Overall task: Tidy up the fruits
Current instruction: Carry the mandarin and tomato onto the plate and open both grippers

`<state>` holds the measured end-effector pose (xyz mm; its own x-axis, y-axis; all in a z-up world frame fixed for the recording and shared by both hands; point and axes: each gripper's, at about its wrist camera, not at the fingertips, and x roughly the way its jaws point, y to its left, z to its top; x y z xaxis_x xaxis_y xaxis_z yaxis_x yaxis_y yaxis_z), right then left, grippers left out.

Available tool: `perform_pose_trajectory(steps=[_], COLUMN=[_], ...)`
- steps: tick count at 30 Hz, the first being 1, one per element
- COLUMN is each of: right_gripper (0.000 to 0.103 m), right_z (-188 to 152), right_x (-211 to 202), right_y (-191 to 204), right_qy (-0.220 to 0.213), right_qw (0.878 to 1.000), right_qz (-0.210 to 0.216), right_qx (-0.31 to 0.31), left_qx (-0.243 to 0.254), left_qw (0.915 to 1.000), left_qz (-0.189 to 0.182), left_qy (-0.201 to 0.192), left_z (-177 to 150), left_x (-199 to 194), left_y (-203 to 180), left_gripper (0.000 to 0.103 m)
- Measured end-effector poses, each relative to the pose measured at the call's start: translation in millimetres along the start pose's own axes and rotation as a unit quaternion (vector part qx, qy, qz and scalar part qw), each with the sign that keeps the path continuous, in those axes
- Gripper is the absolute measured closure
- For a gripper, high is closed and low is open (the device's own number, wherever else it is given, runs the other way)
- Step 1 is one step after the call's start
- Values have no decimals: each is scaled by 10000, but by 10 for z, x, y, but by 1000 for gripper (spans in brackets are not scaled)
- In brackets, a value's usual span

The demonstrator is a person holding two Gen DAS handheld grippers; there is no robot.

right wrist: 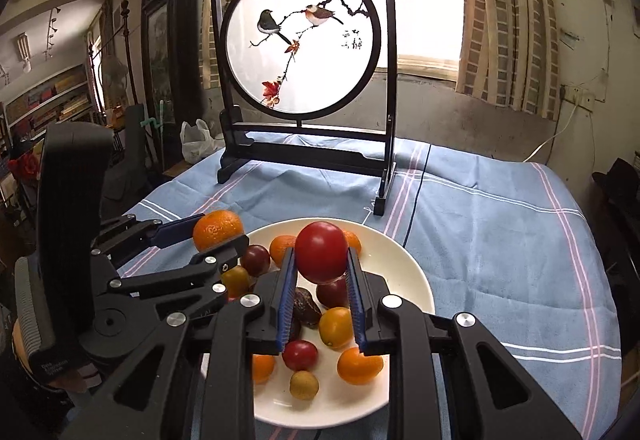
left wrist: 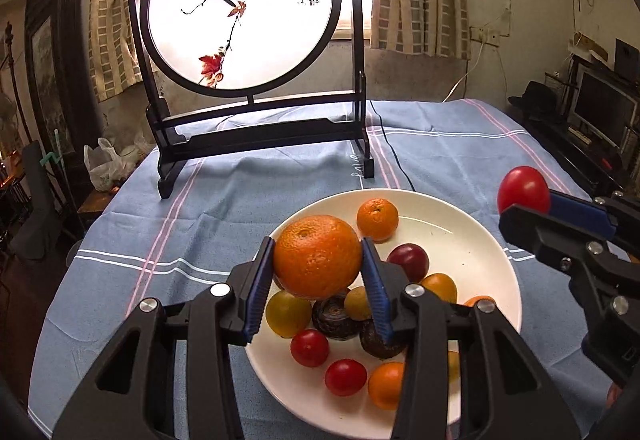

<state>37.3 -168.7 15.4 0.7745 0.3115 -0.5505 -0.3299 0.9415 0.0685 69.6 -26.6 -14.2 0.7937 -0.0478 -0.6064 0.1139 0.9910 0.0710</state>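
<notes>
My left gripper point(left wrist: 318, 260) is shut on a large orange point(left wrist: 318, 256) and holds it above the near left part of a white plate point(left wrist: 472, 240). My right gripper point(right wrist: 321, 260) is shut on a red tomato point(right wrist: 322, 252) and holds it above the same plate point(right wrist: 404, 264). The plate holds several small fruits: a mandarin point(left wrist: 377, 219), a dark plum point(left wrist: 408, 262), small red tomatoes point(left wrist: 346, 377), yellow ones point(left wrist: 288, 313) and dark brown ones point(left wrist: 336, 318). In the right wrist view the left gripper point(right wrist: 224, 236) holds the orange point(right wrist: 218, 230) at the left.
A black framed round screen painted with birds point(left wrist: 244, 8) stands at the back of the blue striped tablecloth point(left wrist: 460, 160). A thin black cable point(left wrist: 394, 156) runs across the cloth behind the plate. Furniture and a white plastic bag point(left wrist: 105, 164) lie beyond the table's left edge.
</notes>
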Motion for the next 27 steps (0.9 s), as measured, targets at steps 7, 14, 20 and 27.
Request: perform_pose_trajectory(steps=[7, 14, 20, 27], right_gripper=[78, 78, 77, 75], right_z=[-87, -171, -202, -253], right_x=[283, 409, 495, 589], right_y=[-47, -77, -122, -188], right_qy=[207, 428, 578, 738], right_qw=[9996, 9989, 9980, 9967], right_qz=[34, 1, -97, -187], right_qx=[187, 182, 224, 287], left_qx=[87, 134, 191, 165], left_qw=[9998, 9996, 9993, 9991], left_qz=[-36, -44, -41, -48], left_qy=[159, 263, 305, 378], left_z=[-78, -116, -135, -144], left_x=[180, 268, 286, 322], left_y=[-20, -29, -54, -36], left_gripper=[61, 61, 61, 61])
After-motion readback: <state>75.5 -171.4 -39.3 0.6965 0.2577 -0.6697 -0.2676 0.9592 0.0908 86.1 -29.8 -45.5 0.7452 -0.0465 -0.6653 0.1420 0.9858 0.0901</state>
